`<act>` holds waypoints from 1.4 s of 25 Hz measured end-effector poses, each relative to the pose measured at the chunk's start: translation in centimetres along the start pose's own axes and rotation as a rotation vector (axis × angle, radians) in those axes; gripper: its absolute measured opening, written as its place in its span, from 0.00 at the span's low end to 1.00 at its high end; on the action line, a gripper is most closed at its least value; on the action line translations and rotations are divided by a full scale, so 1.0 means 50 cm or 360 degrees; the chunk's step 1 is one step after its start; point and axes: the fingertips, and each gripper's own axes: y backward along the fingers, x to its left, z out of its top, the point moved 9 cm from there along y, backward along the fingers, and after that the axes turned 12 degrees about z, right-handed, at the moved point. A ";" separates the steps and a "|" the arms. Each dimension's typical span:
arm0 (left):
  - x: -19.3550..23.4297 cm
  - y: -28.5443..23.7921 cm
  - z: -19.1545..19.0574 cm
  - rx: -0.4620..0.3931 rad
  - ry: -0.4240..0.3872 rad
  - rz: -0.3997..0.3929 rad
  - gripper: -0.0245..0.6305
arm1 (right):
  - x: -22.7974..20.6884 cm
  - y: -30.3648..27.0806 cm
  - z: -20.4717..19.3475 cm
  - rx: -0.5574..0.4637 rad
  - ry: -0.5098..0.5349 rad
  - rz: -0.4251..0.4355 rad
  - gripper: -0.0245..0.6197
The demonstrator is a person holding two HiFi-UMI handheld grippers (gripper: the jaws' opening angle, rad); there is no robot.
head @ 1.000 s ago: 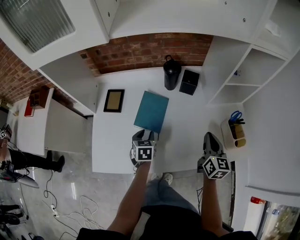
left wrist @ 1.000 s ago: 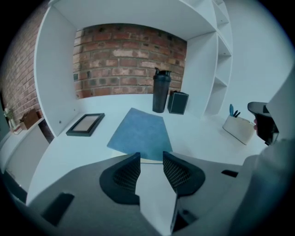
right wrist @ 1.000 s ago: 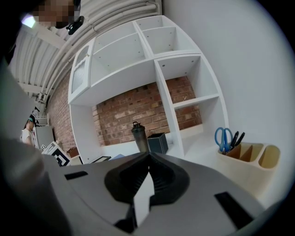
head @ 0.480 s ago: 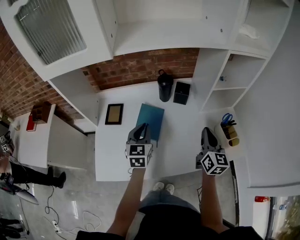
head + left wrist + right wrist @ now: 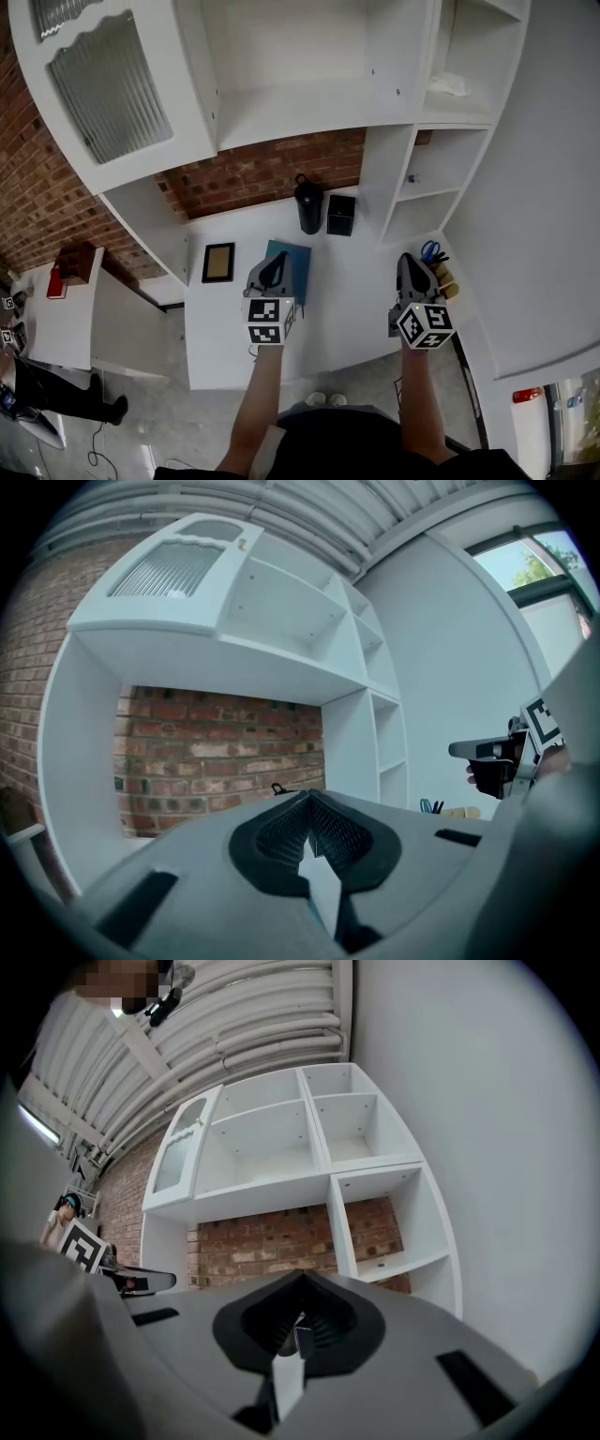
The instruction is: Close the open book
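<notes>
Book (image 5: pixel 297 274) shut, below jaws of left gripper (image 5: pixel 277 261)

White shelving (image 5: pixel 309 84) frames a red brick wall (image 5: pixel 262 173); a white desk (image 5: pixel 352 305) stands below; grey floor (image 5: pixel 150 412) beneath.

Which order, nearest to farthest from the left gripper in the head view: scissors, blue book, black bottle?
1. Blue book, right at the left gripper.
2. Black bottle, farther back.
3. Scissors, far right.
</notes>
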 end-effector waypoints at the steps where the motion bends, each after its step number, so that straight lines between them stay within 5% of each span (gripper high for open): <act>1: -0.002 -0.002 0.005 -0.0012 0.0000 -0.0013 0.05 | -0.001 0.002 0.005 -0.0009 0.0010 -0.0004 0.04; 35: -0.022 0.009 0.013 -0.0014 -0.0018 -0.0105 0.05 | 0.015 0.035 -0.004 0.0095 0.0082 -0.0062 0.03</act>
